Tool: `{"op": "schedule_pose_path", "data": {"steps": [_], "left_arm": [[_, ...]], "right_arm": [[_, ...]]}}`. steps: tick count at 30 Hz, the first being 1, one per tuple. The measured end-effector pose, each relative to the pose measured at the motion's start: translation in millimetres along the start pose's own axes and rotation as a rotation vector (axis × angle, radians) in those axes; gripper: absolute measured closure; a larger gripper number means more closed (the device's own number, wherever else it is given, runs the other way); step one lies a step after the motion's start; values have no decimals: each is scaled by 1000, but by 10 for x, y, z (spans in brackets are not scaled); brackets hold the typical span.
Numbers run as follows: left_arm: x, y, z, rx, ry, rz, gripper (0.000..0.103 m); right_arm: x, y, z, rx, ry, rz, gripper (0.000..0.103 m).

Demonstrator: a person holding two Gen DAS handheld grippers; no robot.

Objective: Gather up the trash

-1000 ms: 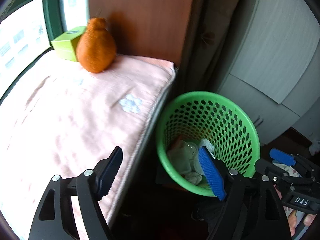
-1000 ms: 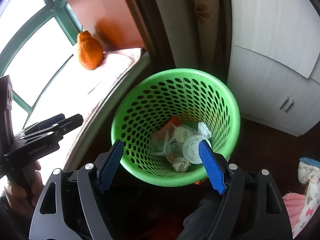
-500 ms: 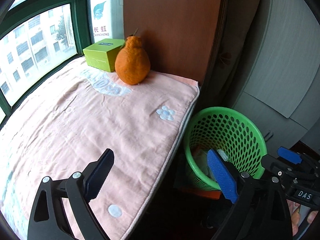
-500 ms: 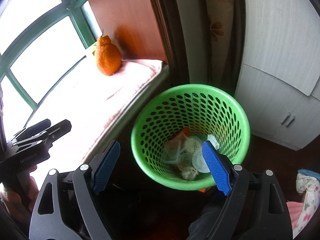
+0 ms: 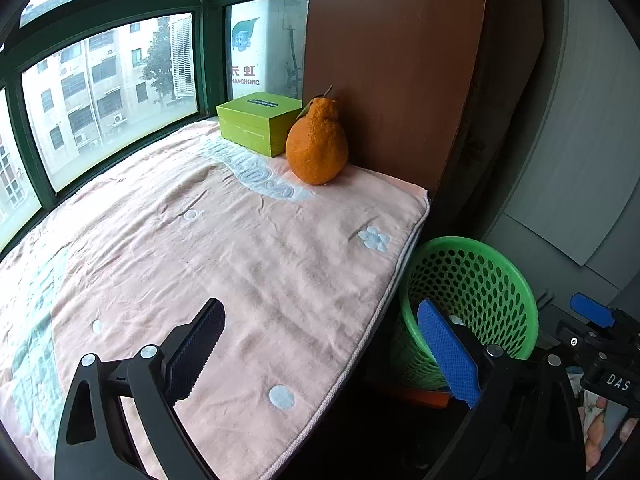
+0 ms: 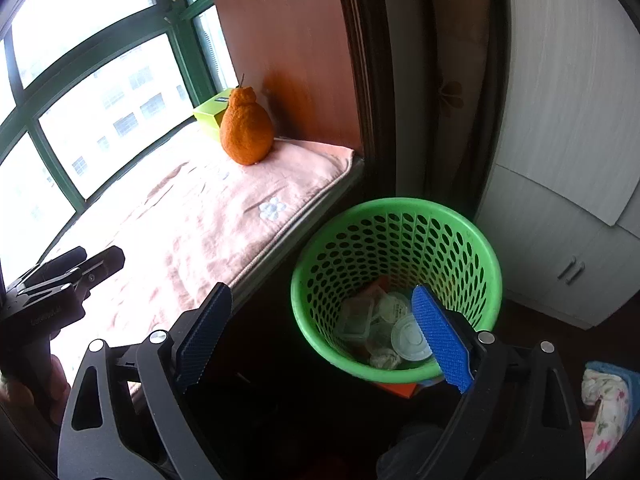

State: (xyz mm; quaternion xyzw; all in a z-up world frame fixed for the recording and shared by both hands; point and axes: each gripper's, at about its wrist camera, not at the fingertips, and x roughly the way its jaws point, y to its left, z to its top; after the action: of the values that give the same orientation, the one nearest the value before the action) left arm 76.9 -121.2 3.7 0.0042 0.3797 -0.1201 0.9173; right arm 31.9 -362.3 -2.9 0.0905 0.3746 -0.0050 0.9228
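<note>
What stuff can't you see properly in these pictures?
- Trash in the green basket: left wrist view, hidden by the basket wall and the left gripper.
- Green box: right wrist view, mostly behind the orange fruit.
- Box label: left wrist view, too small to read.

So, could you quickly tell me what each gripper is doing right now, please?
Left gripper: open, jaws wide, nothing between them.
Right gripper: jaws opening, nothing between them, above the green perforated plastic basket.

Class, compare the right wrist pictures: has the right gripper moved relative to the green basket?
Yes. The right gripper has pulled up and back: the green basket now sits lower and smaller.
</note>
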Motion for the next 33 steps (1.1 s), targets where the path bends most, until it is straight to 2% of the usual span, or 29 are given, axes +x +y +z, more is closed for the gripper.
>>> {"op": "schedule_pose_path", "data": {"steps": [19,33], "left_arm": [[-320,282,-137,-42,-31,46,9],[-450,299,-171,-40,-52,67,9]], "right_arm": [[-196,301,-7,-67,-48,18,10],[-245,360,-5,-82,-68,24,8]]}}
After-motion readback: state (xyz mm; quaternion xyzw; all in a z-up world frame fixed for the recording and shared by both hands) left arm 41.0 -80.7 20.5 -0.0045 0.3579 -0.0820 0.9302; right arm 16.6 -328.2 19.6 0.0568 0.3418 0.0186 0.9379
